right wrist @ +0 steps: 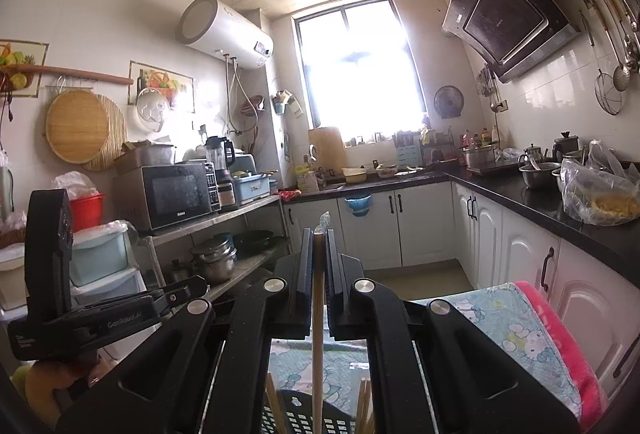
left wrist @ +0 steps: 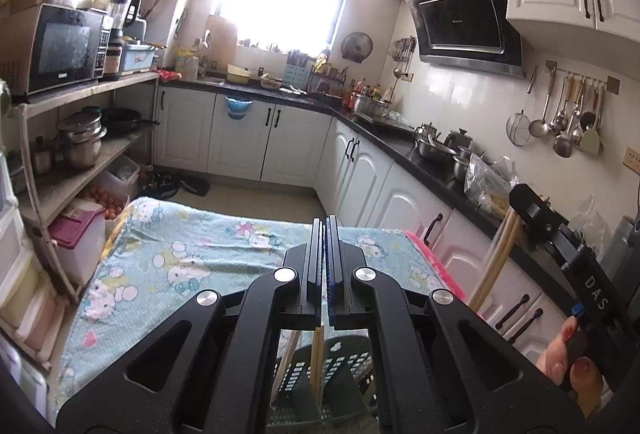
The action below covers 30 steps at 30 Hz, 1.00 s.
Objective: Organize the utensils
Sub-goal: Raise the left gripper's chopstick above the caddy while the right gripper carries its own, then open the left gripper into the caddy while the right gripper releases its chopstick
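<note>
The right gripper [right wrist: 319, 234] was clamped on an upright wooden chopstick [right wrist: 317, 338] whose lower end pointed down into the slotted holder [right wrist: 296, 419] directly beneath, while the left gripper [left wrist: 327, 220] hung above the holder too, closed on nothing.

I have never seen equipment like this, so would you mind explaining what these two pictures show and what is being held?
No robot here: a person holds a black two-fingered tool in each hand, each with a fisheye camera looking along its fingers. One picture comes from the left tool, shut on nothing; the right tool and hand appear at its edge. The other comes from the right tool, clamped on a wooden chopstick; the left tool shows at its left edge. Below both stands a dark slotted utensil basket holding more chopsticks, on a table with a cartoon-print cloth. Behind is an ordinary kitchen.
</note>
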Each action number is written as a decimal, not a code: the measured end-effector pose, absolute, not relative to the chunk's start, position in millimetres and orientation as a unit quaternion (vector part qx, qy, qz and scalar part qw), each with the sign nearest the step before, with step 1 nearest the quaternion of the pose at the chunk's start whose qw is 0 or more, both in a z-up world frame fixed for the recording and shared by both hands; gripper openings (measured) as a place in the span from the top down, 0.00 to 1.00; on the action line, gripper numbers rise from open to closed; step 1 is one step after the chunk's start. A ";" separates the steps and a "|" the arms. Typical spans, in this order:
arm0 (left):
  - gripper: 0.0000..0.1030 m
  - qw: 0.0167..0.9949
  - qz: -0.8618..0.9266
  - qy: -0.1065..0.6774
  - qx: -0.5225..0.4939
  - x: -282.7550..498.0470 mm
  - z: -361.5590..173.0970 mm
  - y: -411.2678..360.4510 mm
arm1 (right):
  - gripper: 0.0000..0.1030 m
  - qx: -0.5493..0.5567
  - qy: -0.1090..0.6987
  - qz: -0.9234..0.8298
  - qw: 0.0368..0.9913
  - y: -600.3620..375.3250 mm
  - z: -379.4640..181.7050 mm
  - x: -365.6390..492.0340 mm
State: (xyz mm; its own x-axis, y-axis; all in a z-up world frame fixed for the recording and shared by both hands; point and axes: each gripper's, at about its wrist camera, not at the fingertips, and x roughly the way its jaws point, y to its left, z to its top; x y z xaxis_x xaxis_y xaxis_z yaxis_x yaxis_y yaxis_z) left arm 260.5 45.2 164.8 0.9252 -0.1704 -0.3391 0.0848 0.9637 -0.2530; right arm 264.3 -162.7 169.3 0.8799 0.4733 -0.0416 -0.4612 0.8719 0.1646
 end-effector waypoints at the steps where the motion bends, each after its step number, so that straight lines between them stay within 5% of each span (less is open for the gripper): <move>1: 1.00 0.973 -0.065 0.185 -0.118 261.2 161.3 45.6 | 0.95 0.074 0.041 0.242 0.967 -161.7 166.6 265.4; 23: 1.00 0.965 -0.053 0.226 -0.118 265.5 111.2 49.2 | 0.94 0.088 0.092 0.232 0.964 -149.7 123.1 285.8; 30: 1.00 0.966 -0.043 0.228 -0.119 262.8 108.1 53.0 | 0.78 0.099 0.109 0.230 0.962 -153.9 114.6 281.9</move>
